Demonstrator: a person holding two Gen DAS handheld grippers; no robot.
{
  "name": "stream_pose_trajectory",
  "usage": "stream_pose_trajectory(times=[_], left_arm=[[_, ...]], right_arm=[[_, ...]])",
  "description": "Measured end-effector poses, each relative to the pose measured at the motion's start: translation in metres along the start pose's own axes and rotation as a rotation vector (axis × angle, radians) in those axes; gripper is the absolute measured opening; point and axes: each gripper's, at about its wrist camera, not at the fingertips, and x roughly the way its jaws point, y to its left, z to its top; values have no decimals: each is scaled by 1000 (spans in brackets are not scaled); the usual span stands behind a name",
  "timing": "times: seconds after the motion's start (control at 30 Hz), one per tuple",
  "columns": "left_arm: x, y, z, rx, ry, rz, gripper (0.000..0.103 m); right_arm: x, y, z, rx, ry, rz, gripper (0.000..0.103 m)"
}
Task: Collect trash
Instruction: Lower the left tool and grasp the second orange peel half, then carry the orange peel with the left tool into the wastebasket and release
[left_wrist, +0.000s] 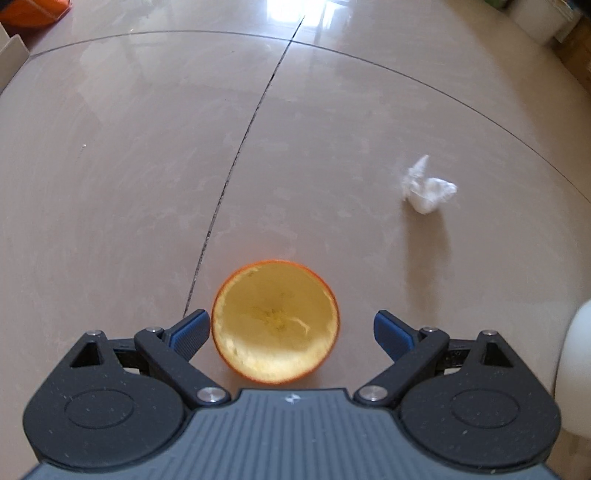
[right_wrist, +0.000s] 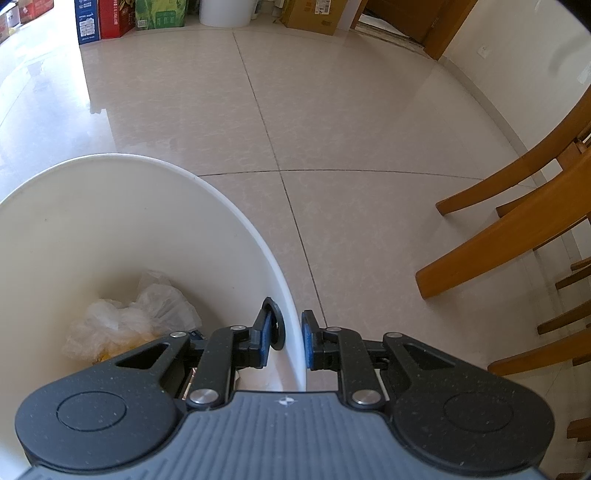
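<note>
orange peel between open tool

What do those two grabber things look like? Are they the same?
Yes, they match. The left gripper and right gripper each have a grey ribbed body with a tiny white mark at its front edge, two rounded black speckled side plates with a circle moulded in, and black link arms joined by silver screws. The fingers carry blue ribbed pads. No cables, sleeves or hands show.
</note>
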Motion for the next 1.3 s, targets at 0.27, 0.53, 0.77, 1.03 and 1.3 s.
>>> stream_pose_trajectory(times=[0.27, 0.53, 0.77, 1.03, 1.3], left_arm=[[20, 1, 2, -12, 23, 83, 95], [22, -4, -3, 31, 25, 80, 77], [9, -14, -7, 110, 26, 81, 72], [-44, -60, -14, 330, 41, 9, 71], [-139, -139, -21, 588, 5, -127, 71]], right_arm=[[0, 1, 1, 7, 2, -3, 21], [0, 2, 1, 7, 1, -7, 21], [1, 1, 2, 10, 2, -6, 21], [1, 1, 2, 9, 1, -6, 21], [1, 1, 2, 5, -1, -7, 21]])
